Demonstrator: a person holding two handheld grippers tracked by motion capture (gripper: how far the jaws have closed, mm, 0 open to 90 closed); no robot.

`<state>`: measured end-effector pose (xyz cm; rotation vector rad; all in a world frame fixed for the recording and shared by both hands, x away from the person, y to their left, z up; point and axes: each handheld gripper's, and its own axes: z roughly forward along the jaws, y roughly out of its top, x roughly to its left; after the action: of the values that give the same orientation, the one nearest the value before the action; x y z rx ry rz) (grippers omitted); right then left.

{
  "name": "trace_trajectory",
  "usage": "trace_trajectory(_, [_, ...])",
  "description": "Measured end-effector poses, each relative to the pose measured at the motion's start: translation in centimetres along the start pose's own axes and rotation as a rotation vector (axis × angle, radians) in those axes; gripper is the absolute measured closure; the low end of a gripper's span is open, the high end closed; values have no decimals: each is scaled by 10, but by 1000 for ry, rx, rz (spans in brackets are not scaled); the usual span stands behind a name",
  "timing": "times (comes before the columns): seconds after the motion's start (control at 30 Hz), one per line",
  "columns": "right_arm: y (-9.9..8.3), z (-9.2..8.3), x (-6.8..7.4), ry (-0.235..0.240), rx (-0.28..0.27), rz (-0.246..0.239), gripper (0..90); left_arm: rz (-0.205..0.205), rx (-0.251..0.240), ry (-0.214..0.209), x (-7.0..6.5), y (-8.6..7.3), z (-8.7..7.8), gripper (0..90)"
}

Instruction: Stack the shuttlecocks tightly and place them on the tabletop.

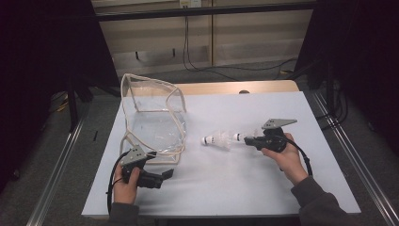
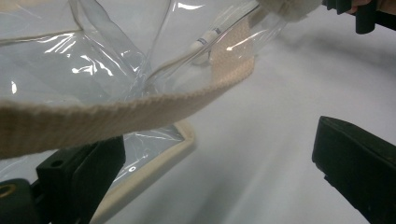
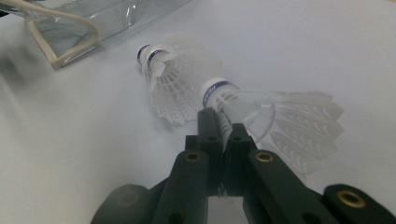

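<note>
- The right gripper (image 3: 223, 122) is shut tight — its two black jaws pinch the feather edge of a shuttlecock (image 3: 261, 109) just behind its white cork tip.
- In the high view the right gripper (image 1: 249, 139) sits on the right side of the table (image 1: 244, 188), pointing left toward the bag.
- The held shuttlecock lies on its side. Its cork tip points left, toward the bag, and its feathers fan out back beside the jaws.
- More shuttlecocks (image 3: 161, 79) lie just past the held one, pushed into each other in a short stack. Their cork tips also point toward the bag.
- The clear bag (image 1: 153, 113) with a cream trim stands on the left part of the table. The stack (image 1: 217, 139) lies between the bag and the right gripper, near the bag's right side.
- The left gripper (image 1: 162, 176) is by the near corner of the bag. Its jaws stand wide apart. A cream strap (image 2: 116, 112) of the bag crosses in front of one jaw, but I cannot tell if that jaw touches it. It is not squeezing anything.
- The big thing for the next move, I think: the bag is to the left of the held shuttlecock, in line with its long side. So the right hand is the one to carry it over there — cork tip first.
- The left hand is nearer the bag, so it could hold the bag open.
</note>
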<state>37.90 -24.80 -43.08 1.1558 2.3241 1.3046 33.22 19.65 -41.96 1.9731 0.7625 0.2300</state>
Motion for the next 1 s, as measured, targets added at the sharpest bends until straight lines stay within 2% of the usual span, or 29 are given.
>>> trace_trajectory(1.0, [6, 9, 6, 15, 0, -17, 891, 0, -3, -1, 0, 0, 0, 28])
